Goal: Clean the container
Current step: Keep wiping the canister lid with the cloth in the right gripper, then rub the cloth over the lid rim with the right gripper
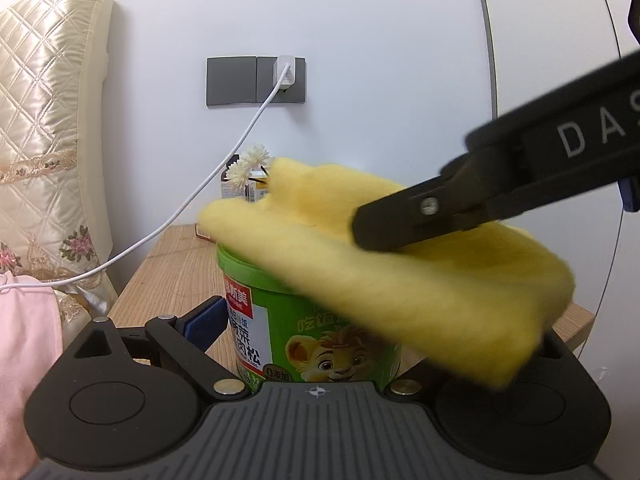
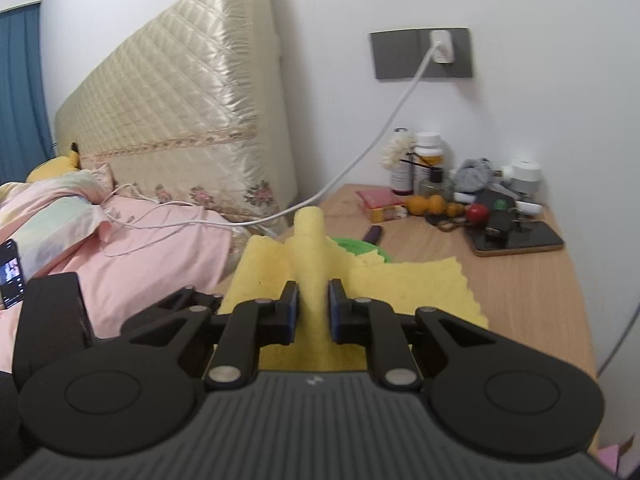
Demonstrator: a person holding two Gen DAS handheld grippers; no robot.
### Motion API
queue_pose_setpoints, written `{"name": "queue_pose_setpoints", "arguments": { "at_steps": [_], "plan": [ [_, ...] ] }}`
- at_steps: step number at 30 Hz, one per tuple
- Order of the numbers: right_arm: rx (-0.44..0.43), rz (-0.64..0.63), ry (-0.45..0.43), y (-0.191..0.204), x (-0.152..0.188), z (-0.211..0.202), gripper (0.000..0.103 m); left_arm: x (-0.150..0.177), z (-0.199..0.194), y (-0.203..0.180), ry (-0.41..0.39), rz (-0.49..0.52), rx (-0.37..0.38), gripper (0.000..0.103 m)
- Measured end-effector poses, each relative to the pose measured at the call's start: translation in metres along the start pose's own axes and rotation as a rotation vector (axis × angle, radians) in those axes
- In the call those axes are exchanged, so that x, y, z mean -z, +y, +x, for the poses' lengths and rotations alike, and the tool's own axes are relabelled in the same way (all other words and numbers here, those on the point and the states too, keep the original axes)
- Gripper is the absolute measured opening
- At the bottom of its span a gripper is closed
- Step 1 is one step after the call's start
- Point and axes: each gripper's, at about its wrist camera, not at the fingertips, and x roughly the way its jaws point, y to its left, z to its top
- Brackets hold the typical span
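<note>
A green tub (image 1: 316, 328) with a lion cub label stands on the wooden bedside table (image 1: 176, 264). My left gripper (image 1: 320, 332) is shut on the tub; its left blue pad (image 1: 208, 320) presses the tub's side and the right finger is hidden by cloth. My right gripper (image 2: 313, 308) is shut on a fold of a yellow cloth (image 2: 404, 284). The cloth (image 1: 420, 276) lies draped over the top of the tub, whose green rim (image 2: 356, 246) shows just beyond it. The right gripper (image 1: 384, 232) reaches in from the right above the tub.
A quilted headboard (image 2: 180, 92) and pink bedding (image 2: 152, 248) lie to the left. A white charger cable (image 2: 360, 160) runs from a wall socket (image 2: 440, 46) to the bed. Bottles (image 2: 428, 160), a phone (image 2: 520, 238), a red ball (image 2: 477, 212) and other clutter fill the table's far right.
</note>
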Motion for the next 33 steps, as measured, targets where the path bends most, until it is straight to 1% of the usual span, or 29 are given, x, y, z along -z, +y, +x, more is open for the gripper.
{"name": "queue_pose_setpoints", "arguments": {
  "at_steps": [5, 12, 16, 21, 24, 27, 30, 33],
  "plan": [
    [0.043, -0.010, -0.009, -0.006, -0.006, 0.013, 0.015, 0.002, -0.003, -0.001, -0.001, -0.001, 0.005, 0.097],
    [0.009, 0.020, -0.035, 0.000, -0.010, 0.037, 0.017, 0.002, -0.005, 0.001, 0.007, -0.008, 0.005, 0.097],
    [-0.039, 0.035, -0.047, 0.011, -0.004, 0.032, 0.017, 0.002, -0.005, 0.000, 0.007, -0.010, 0.005, 0.097],
    [-0.071, 0.019, -0.039, 0.016, 0.002, 0.016, 0.017, 0.004, -0.008, -0.002, 0.002, -0.010, -0.005, 0.098],
    [-0.049, 0.016, -0.039, 0.010, 0.005, 0.004, 0.016, 0.004, -0.009, -0.002, 0.000, -0.008, -0.005, 0.098],
    [-0.029, 0.019, -0.049, 0.000, 0.005, 0.000, 0.015, 0.005, -0.011, -0.002, 0.000, -0.006, -0.005, 0.097],
    [-0.016, 0.020, -0.057, -0.007, 0.001, 0.008, 0.015, 0.009, -0.015, -0.003, 0.000, -0.005, -0.006, 0.097],
    [-0.026, 0.022, -0.063, -0.013, -0.001, 0.022, 0.016, 0.015, -0.017, -0.007, -0.001, -0.004, -0.006, 0.097]
  ]
}}
